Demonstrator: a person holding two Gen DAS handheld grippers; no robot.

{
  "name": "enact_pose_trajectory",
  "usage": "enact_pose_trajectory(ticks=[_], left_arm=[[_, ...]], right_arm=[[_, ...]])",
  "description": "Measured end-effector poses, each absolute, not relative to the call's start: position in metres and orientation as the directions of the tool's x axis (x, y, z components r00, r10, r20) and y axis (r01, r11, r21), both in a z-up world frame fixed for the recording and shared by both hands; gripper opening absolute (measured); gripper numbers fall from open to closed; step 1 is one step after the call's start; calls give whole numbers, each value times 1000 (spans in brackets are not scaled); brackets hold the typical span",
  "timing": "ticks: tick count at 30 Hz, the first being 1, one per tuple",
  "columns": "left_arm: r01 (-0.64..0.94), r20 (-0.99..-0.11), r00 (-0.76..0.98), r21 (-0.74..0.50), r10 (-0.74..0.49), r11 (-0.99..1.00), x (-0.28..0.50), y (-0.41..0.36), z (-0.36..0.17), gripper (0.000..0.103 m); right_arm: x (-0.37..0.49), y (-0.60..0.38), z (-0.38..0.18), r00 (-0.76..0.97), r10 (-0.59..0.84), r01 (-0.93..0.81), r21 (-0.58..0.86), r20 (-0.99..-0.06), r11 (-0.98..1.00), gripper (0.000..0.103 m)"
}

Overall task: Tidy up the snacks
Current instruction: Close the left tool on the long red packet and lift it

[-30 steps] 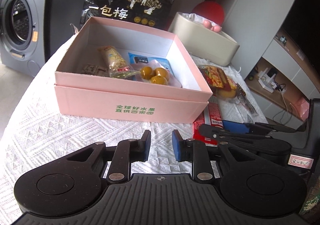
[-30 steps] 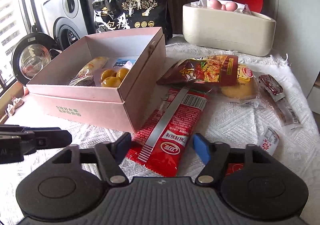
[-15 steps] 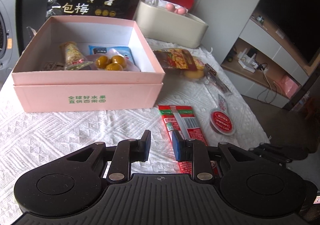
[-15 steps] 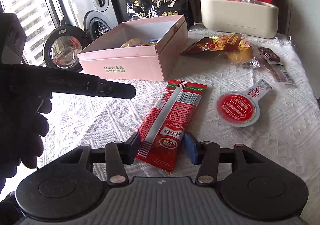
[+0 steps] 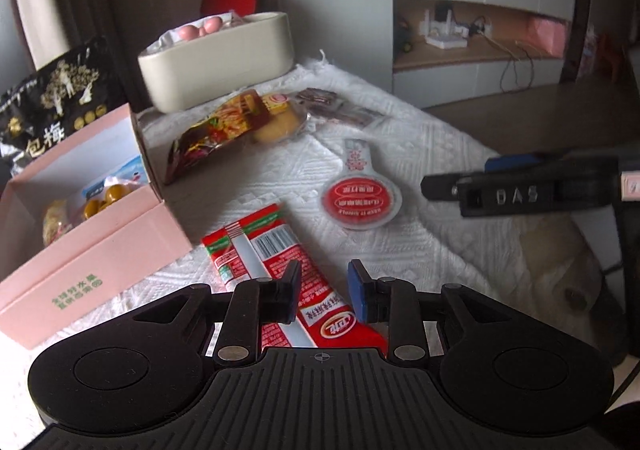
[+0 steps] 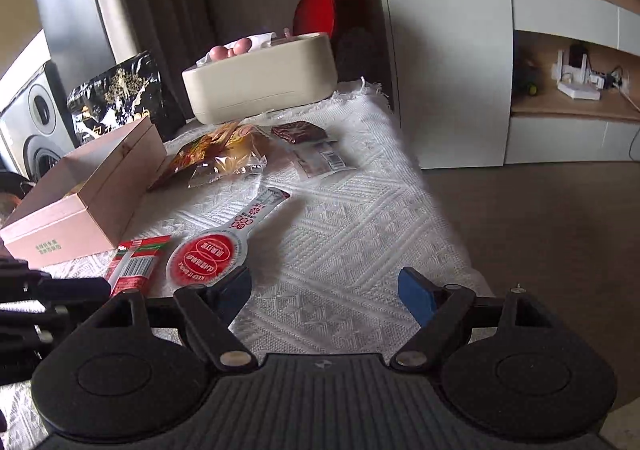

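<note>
So the left gripper [image 5: 323, 292] hangs low over the long red snack packet [image 5: 276, 262], which lies flat on the white woven tablecloth [image 5: 420, 250] just in front of the pink box [image 5: 100, 270]; its jaws have just been opening a bit and stand slightly apart, the packet showing in the gap but below the pads, not pinched. The right gripper [image 6: 326, 292] has just been spreading too, and its jaws stand wide with only cloth between them, and the round red-lidded cup with the paper tab [image 6: 208, 258] sits right by its left fingertip [image 6: 236, 288]. The pink box is open with a few wrapped snacks inside. Further back are an orange-and-red bag [image 5: 216, 134] on a wrapped bun, a dark flat packet [image 6: 298, 131], a beige tub [image 5: 216, 62] and a big black bag [image 5: 56, 98].
</note>
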State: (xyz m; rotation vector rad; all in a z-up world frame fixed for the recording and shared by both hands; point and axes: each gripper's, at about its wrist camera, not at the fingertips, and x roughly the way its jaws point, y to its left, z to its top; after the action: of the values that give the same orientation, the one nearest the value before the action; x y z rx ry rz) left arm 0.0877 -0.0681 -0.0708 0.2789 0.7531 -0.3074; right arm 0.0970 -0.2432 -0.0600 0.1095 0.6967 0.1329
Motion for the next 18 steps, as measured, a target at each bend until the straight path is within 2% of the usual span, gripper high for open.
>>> enact_pose_trajectory(ticks=[2, 7, 11, 12, 14, 17, 18], left_arm=[[359, -704, 696, 174, -139, 917, 85, -67, -75, 34], [299, -709, 700, 176, -90, 938, 80, -44, -72, 36], [289, -725, 680, 123, -113, 949, 81, -32, -72, 38], [292, -729, 674, 111, -122, 950, 83, -32, -72, 41], [314, -735, 660, 79, -158, 946, 85, -34, -72, 56], [351, -742, 641, 52, -199, 935, 88, -40, -74, 73], [357, -742, 636, 41, -211, 933, 88, -41, -74, 75]], right_arm=[[97, -244, -61, 761, 168, -88, 157, -627, 984, 83], [96, -241, -61, 761, 166, -89, 153, -628, 984, 84], [96, -240, -62, 760, 164, -89, 149, -629, 985, 86], [96, -240, -62, 760, 161, -89, 145, -630, 985, 86], [96, -238, -62, 760, 157, -89, 139, -631, 986, 86], [96, -238, -63, 760, 156, -90, 136, -631, 987, 86], [96, -238, -63, 759, 157, -90, 136, -632, 987, 87]])
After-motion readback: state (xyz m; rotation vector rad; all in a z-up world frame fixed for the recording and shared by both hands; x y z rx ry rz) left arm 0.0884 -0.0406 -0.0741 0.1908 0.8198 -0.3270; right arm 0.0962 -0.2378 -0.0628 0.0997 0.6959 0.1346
